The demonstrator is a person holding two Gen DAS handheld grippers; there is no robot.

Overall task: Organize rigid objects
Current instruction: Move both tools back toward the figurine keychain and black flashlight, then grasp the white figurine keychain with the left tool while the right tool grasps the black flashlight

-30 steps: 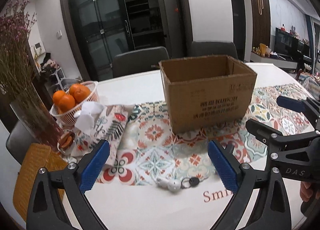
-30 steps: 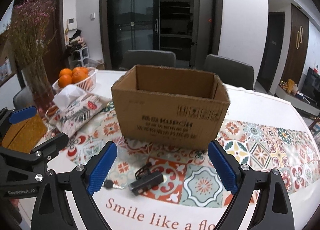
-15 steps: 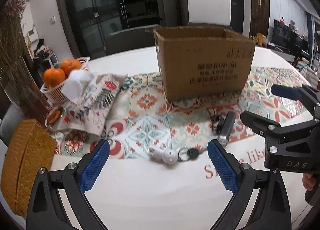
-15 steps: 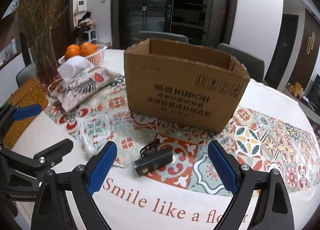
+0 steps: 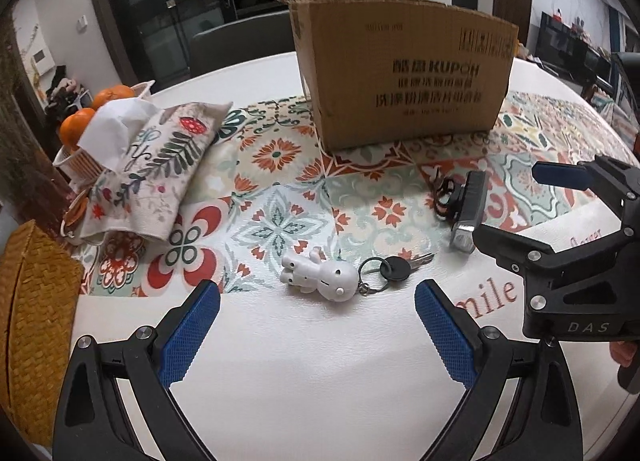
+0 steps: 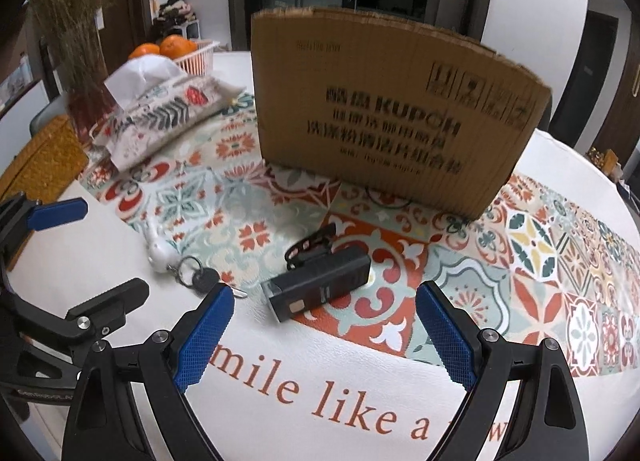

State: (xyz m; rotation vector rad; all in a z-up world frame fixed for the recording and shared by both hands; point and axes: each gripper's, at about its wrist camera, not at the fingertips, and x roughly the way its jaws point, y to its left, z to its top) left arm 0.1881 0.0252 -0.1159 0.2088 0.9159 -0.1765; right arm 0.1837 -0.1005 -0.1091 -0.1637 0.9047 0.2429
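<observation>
A white figurine keychain (image 5: 320, 277) with a black-headed key (image 5: 398, 267) lies on the table just beyond my open, empty left gripper (image 5: 316, 309). A black rectangular device with a strap (image 6: 320, 287) lies just beyond my open, empty right gripper (image 6: 324, 315); it also shows in the left wrist view (image 5: 466, 209). An open cardboard box (image 5: 404, 73) stands behind both objects, also in the right wrist view (image 6: 384, 113). The keychain shows left of the device in the right wrist view (image 6: 160, 253).
A floral tissue pouch (image 5: 156, 165) and a basket of oranges (image 5: 100, 109) sit to the left. A woven yellow box (image 5: 28, 325) is at the near left, beside a vase of dried flowers (image 6: 80, 61). Chairs stand behind the table.
Both grippers have lowered and moved forward toward the table. The keychain and the black device now appear larger and closer. Both stay open.
</observation>
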